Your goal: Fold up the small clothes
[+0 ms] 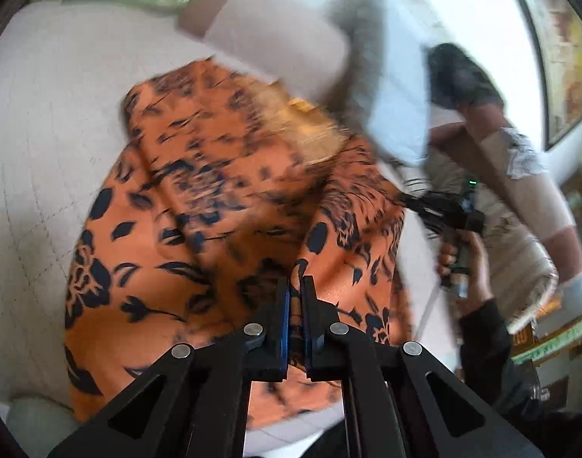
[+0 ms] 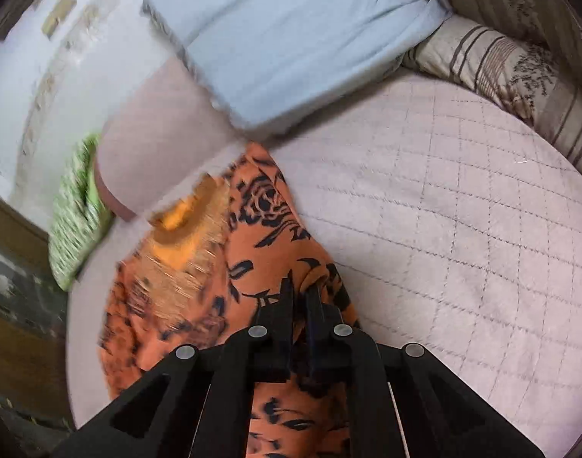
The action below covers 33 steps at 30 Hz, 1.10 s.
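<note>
An orange garment with a black flower print [image 1: 199, 206] hangs over the pale quilted bed [image 1: 42, 122]. My left gripper [image 1: 295, 286] is shut on its near edge, cloth pinched between the blue pads. The right gripper [image 1: 409, 200] shows at the right in the left wrist view, gripping the garment's other edge. In the right wrist view my right gripper [image 2: 299, 290] is shut on the same orange garment [image 2: 268, 221], which trails left over the quilted bed [image 2: 463, 229]. A gold embroidered patch [image 2: 184, 236] lies on the garment. Both views are motion-blurred.
A light blue pillow [image 2: 287, 38] and a pinkish pillow [image 2: 153, 141] lie at the head of the bed. A green patterned cushion [image 2: 77, 221] is at the left edge, a striped beige pillow [image 2: 501, 72] at the right. A framed picture [image 1: 566, 49] hangs on the wall.
</note>
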Tool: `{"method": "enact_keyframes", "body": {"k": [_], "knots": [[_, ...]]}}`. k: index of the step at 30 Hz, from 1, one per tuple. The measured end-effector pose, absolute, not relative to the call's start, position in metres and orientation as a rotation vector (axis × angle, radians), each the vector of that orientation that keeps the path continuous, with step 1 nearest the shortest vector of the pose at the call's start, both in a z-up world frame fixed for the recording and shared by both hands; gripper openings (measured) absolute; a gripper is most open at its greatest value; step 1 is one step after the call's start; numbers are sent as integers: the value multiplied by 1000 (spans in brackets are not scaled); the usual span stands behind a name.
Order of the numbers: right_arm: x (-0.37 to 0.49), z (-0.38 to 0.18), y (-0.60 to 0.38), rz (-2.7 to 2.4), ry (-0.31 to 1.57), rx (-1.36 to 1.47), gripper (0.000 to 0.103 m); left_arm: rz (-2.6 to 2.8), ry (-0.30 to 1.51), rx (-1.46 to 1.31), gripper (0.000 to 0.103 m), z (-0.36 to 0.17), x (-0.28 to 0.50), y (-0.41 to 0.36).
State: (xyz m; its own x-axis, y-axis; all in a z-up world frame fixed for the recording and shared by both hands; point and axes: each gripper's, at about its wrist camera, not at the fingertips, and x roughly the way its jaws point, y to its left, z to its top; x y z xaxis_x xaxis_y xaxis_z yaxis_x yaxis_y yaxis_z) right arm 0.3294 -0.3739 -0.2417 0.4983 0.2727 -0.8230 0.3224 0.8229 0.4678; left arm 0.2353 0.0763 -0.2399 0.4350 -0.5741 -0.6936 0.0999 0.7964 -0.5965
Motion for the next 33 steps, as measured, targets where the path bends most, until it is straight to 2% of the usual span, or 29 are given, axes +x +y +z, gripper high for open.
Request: {"method": "enact_keyframes", "body": {"k": [4,7,9,11,14,16,19,25,26,27,28,31,33], "knots": [[334,-270,-368,33,1138,671,12,-417,1142,-481,6,-277,236,69],[321,-255,-373,36,1081,689,31,-448,1115,-494,12,-274,222,68],[315,-240,-373,36,1032,686,33,-434,1087,-486,19,-269,217,70],[318,-222,-366,92,999,642,41,-429,1069,-500,23,-268,216,72],[343,-205,-348,171,994,564,53,-448,1065,-495,23,-267,218,70],[374,-204,-339,161,1026,514,56,-435,1047,-478,23,-271,218,68],[427,-217,-334,98,1083,467,56,-431,1012,-493,23,-278,217,69],[509,-261,-336,-44,1170,410,55,-456,976,-461,13,-280,216,61],[516,-268,-337,-58,1183,403,48,-457,981,-459,8,-282,217,62],[521,-275,-336,-62,1197,399,35,-451,979,-458,4,-282,217,63],[525,-283,-334,-70,1219,382,7,-452,964,-469,4,-280,215,65],[519,-267,-331,-87,1152,337,6,-489,842,-510,3,-259,202,77],[514,-256,-333,-98,1105,335,6,-442,855,-508,3,-262,207,83]]}}
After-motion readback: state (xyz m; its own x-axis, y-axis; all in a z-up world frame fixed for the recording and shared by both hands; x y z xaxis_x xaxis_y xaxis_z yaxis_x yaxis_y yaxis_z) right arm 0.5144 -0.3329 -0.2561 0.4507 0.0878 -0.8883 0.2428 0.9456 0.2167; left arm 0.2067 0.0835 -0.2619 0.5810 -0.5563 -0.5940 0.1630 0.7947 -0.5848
